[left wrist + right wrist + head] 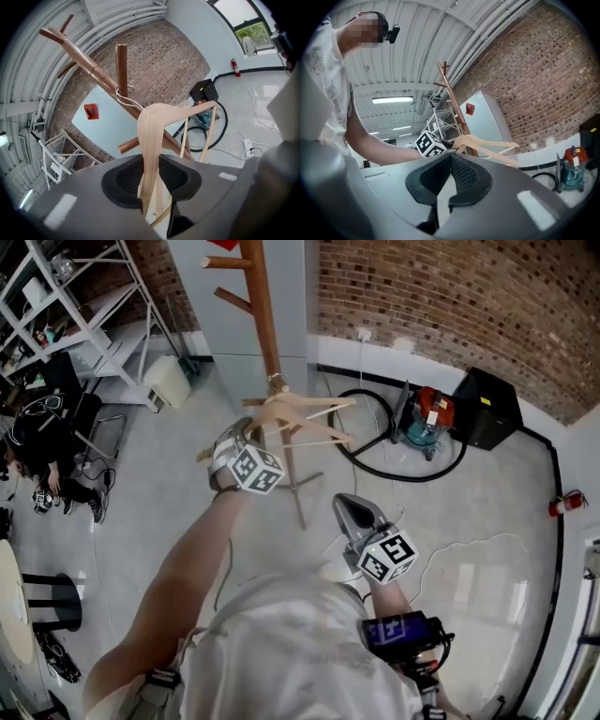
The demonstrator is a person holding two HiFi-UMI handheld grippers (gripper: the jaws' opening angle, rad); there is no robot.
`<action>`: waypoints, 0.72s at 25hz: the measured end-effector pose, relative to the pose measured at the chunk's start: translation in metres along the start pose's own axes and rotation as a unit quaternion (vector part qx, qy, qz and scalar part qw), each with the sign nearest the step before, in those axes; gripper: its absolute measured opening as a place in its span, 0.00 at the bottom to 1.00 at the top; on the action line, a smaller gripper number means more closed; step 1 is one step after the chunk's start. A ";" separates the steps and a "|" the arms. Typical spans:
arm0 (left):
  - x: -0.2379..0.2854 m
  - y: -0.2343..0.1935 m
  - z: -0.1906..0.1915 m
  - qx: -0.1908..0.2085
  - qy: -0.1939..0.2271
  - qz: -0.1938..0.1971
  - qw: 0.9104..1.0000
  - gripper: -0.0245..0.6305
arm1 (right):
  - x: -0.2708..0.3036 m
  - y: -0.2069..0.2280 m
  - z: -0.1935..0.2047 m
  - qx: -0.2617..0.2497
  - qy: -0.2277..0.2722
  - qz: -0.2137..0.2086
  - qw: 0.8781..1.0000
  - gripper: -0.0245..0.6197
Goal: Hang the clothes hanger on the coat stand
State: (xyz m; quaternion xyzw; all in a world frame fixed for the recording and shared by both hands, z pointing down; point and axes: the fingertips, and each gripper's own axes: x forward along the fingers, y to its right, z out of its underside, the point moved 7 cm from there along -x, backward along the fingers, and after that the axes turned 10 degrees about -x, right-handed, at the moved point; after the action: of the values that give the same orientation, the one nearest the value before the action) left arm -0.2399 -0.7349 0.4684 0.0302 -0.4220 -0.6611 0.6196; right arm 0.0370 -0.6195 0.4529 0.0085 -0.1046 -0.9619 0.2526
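Gripping the pale wooden clothes hanger [154, 126] by one of its arms, the L gripper [150, 161] had both jaws pressed on the wood, a pad on either side. The hanger's shoulder rose out of the jaws and its thin lower bars showed just to the R of them. The hanger was up at the coat stand [265, 324], a brown wooden pole w/ angled pegs. Its wire hook [124, 99] sat right against the pole, just below an upright peg [122, 65]. Whether the hook bore on a peg or only touched the pole couldn't be told. In the head view the hanger lay roughly level across the pole, w/ the L forearm [178, 577] stretched out toward it.

The R gripper [449, 161] was closed, jaw tips together, nothing btwn them. In the head view it hung lower and nearer the body, well apart from the hanger, pointed toward the stand. Its own view looked across at the L gripper's marker cube [430, 144] w/ the hanger beyond.

Bkgd: a red-and-teal vacuum cleaner [427, 418] stood on the floor by the brick wall [450, 296], its black hose [375, 460] looped beside it and a black box [487, 409] next to it. A red fire extinguisher [565, 503] sat by the wall at the picture's R edge. White metal shelving [84, 306] stood upper L, and a person [37, 437] in dark clothes sat near it.
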 end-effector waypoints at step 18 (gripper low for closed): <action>-0.018 -0.015 -0.003 -0.034 0.048 -0.001 0.998 0.30 | 0.002 0.036 -0.015 -0.028 0.016 0.009 0.999 0.06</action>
State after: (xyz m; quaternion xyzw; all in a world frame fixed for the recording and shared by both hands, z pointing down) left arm -0.2460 -0.7233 0.4482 0.0413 -0.3694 -0.6737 0.6387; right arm 0.0537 -0.6538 0.4460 0.0161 -0.0731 -0.9618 0.2635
